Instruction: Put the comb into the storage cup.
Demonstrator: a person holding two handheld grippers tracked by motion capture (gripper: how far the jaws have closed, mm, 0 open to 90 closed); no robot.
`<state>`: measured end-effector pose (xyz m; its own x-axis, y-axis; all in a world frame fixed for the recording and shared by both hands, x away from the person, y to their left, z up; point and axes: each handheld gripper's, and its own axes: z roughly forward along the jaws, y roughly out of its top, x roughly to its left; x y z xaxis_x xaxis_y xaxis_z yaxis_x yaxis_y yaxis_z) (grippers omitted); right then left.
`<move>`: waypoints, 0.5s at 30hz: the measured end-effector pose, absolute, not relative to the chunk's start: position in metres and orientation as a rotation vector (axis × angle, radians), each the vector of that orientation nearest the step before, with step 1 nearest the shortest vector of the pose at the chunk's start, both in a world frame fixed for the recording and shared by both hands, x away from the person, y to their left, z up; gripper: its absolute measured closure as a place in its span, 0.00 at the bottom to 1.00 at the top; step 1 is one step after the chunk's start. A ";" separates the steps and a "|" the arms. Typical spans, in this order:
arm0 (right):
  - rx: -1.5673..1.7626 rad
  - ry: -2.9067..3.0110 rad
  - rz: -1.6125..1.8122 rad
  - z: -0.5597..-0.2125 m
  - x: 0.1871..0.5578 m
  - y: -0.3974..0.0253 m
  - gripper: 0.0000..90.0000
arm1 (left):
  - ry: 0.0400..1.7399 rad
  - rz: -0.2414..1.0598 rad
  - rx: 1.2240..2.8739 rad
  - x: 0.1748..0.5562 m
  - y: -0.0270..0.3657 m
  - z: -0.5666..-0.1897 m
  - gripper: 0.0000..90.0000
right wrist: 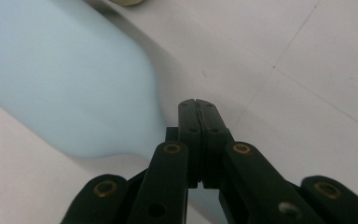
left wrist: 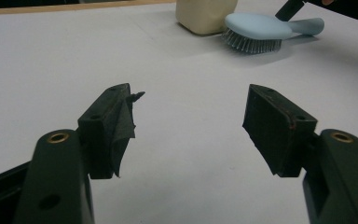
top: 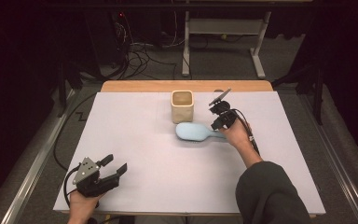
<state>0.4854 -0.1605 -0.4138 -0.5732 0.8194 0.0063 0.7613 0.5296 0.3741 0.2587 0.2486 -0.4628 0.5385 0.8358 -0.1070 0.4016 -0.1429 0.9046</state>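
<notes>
My right claw (top: 220, 122) is pressed together over the pale blue plastic hairbrush (top: 193, 131) handle — left claw (top: 114, 166) gapes apart near the table's (top: 168, 172) front-left corner.

Cup (top: 182, 106) crowds brush (top: 193, 131); near table (top: 168, 172) open.

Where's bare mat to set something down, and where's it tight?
Free: the wide stretch of white mat between the left gripper and the blue brush, and the far-left area beside the cream cup. Crowded: far centre-right, where cup, brush and right gripper sit bunched together.
</notes>
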 end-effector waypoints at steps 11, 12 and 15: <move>1.291 2.672 0.461 -0.425 0.469 -0.155 1.00 | 1.035 0.526 1.757 0.260 0.248 -0.464 0.38; 1.291 2.672 0.461 -0.425 0.469 -0.155 1.00 | 1.037 0.524 1.758 0.260 0.248 -0.464 0.38; 1.295 2.671 0.496 -0.426 0.462 -0.159 1.00 | 1.042 0.530 1.756 0.261 0.248 -0.464 0.38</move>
